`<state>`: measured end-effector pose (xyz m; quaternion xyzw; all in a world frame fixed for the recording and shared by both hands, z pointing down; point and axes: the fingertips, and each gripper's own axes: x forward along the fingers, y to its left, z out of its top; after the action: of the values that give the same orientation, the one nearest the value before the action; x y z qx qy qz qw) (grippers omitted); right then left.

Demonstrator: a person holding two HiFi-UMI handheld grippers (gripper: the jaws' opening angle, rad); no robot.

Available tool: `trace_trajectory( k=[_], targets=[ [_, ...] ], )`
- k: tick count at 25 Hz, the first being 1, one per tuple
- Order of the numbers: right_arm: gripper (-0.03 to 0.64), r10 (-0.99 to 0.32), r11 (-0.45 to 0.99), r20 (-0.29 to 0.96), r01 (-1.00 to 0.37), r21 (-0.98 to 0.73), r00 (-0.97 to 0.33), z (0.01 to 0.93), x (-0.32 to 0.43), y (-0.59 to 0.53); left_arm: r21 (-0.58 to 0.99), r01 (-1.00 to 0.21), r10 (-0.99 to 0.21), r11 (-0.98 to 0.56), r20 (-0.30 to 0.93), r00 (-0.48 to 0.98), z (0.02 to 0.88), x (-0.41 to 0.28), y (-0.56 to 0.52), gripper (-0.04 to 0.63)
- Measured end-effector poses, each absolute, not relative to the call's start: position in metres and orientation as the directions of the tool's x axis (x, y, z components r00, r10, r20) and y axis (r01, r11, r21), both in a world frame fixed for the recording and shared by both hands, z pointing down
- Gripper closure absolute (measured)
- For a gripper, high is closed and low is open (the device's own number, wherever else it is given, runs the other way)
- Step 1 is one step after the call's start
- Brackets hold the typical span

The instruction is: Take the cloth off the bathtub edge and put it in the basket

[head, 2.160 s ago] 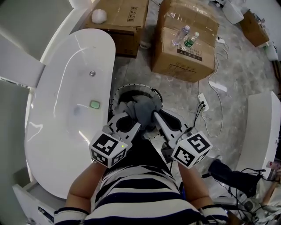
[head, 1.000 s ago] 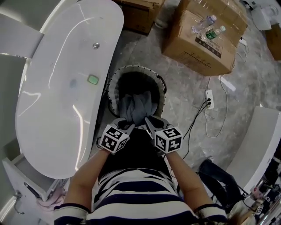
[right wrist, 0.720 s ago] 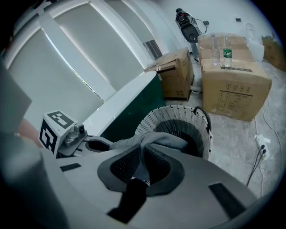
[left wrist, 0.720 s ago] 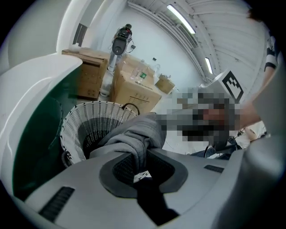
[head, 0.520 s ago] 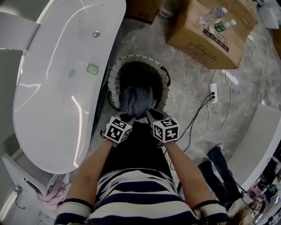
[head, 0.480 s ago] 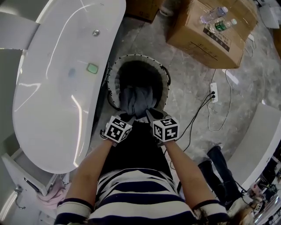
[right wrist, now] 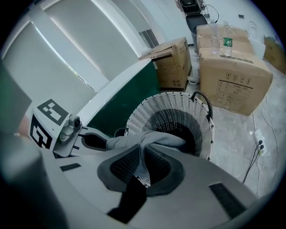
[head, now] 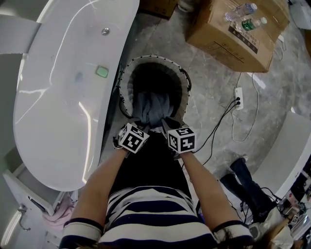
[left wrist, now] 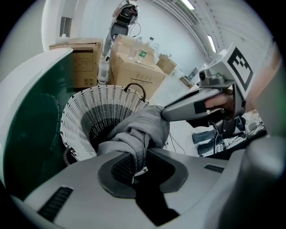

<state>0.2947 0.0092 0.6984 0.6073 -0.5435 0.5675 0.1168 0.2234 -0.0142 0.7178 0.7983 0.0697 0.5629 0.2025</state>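
Head view: 1 bathtub [head: 58, 97], 1 basket [head: 122, 85], 1 cloth [head: 151, 108], 2 grippers, 2 cardboard boxes [head: 233, 41], 2 bottles [head: 241, 9], 1 power strip [head: 238, 92]. The basket stands on the floor [head: 214, 97] just beside the bathtub's long side; white woven wall, dark inside. The cloth is grey and bunched in the basket's mouth at the near rim, off the bathtub edge. The left gripper [head: 141, 122] and right gripper [head: 164, 122] sit side by side at that near rim, tips in the cloth. The bathtub holds 1 small green thing [head: 101, 71] on its bottom. Both bottles are on top of the larger box; the second box is cut off at the picture's top edge.

Left gripper view: jaws narrow, clamped on a fold of the cloth. The rest of the cloth runs forward over the basket mouth to the right gripper's tips, which pinch its other end. The basket is below and ahead, the 2 boxes are behind it, and the bathtub wall is on the left.

Right gripper view: jaws nearly together, cloth pinched between the pads. The cloth spans left to the left gripper, over the near part of the basket opening. Can't tell if it touches the rim. The 2 boxes are beyond the basket, with the 2 bottles upright on the right-hand one
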Motion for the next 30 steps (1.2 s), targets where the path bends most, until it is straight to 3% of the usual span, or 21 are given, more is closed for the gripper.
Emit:
trace_trajectory(
  k=[4, 10, 21, 25, 30],
  targets=[
    [0.553, -0.513, -0.381, 0.828, -0.804, -0.457, -0.228, 0.699, 0.295, 0.011, 0.373, -0.131, 0.314, -0.919, 0.889, 0.333, 0.720, 0.223, -0.017, 0.516],
    [0.545, -0.503, -0.375, 0.846, -0.838, -0.398, -0.177, 0.695, 0.301, 0.010, 0.280, -0.175, 0.238, -0.944, 0.944, 0.231, 0.728, 0.209, -0.027, 0.428],
    [0.565, -0.550, -0.409, 0.823, -0.814, -0.413, -0.141, 0.677, 0.303, 0.004, 0.319, -0.190, 0.226, -0.928, 0.892, 0.392, 0.693, 0.226, -0.042, 0.562],
    [0.578, -0.567, -0.421, 0.816, -0.813, -0.403, -0.112, 0.667, 0.307, 0.006, 0.365, -0.217, 0.204, -0.905, 0.822, 0.532, 0.666, 0.239, -0.048, 0.572],
    [0.584, -0.587, -0.430, 0.806, -0.816, -0.388, -0.074, 0.652, 0.308, 0.009, 0.379, -0.218, 0.180, -0.899, 0.776, 0.605, 0.640, 0.242, -0.052, 0.575]
  ],
)
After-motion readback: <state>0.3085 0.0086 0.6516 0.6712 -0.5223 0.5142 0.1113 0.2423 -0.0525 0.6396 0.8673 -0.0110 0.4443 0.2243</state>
